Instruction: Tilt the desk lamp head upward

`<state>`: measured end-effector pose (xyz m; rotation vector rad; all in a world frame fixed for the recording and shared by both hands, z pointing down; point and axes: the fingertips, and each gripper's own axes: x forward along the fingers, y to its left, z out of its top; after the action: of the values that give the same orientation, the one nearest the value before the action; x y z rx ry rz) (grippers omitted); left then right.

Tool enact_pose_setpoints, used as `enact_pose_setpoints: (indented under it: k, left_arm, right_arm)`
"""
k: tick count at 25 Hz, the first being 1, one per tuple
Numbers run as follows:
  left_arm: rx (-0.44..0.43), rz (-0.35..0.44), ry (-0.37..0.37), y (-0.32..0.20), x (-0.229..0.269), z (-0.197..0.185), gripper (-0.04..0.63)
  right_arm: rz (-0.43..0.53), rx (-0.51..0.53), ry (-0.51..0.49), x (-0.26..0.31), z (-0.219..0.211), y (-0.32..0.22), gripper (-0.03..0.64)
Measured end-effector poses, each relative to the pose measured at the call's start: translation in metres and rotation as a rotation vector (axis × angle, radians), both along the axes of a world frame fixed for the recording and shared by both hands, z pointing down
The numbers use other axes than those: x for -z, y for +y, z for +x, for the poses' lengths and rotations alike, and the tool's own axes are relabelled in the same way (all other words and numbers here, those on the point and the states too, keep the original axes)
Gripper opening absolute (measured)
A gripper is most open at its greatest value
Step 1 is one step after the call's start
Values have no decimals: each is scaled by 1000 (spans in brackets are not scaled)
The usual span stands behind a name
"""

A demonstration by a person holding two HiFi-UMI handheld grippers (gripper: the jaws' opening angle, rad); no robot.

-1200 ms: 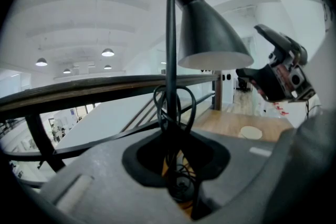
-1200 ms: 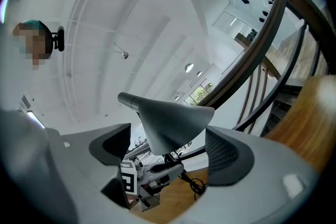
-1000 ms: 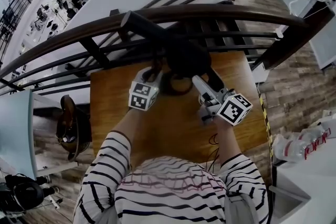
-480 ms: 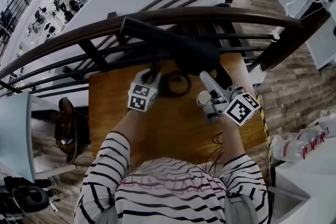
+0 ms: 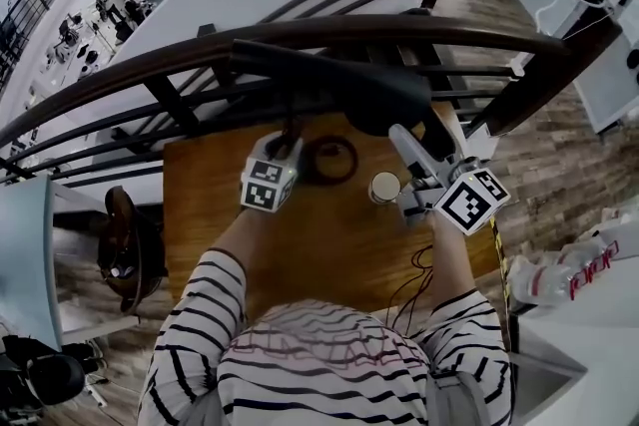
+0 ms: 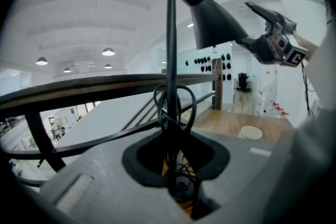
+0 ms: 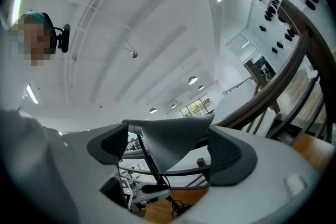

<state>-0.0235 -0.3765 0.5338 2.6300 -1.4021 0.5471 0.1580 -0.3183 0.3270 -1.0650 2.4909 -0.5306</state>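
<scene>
Desk lamp stands at the far side of the wooden bench (image 5: 300, 244), close to the dark railing (image 5: 150, 75), its cable (image 5: 329, 158) coiled at the foot. Left gripper (image 6: 176, 164): jaws nearly together, pinching the thin lamp stem (image 6: 170, 50) low down to brace it. Right gripper (image 7: 168, 150): jaws spread wide and opening, with the lamp head (image 5: 384, 100) framed between them; the pads do not look to be pressing on it. Likely step: letting go of the head, either after a tilt or to take a fresh bite; can't tell which. If more tilt is wanted, close on the shade edge again and lift while the left holds the stem firm. Otherwise draw the right gripper back clear of the shade, minding the pale disc (image 5: 384, 187) on the bench.
</scene>
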Motion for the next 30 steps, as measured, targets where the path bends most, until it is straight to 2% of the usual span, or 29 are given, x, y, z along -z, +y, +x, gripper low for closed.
enact_pose_setpoints:
  k: [13, 30]
  left_arm:
    - [6, -12, -1, 2, -6, -5, 71]
    - [-1, -11, 9, 0, -1, -6, 71]
  right_arm:
    - [61, -43, 117, 39, 1, 4, 471]
    - [162, -83, 159, 101, -11, 4, 480]
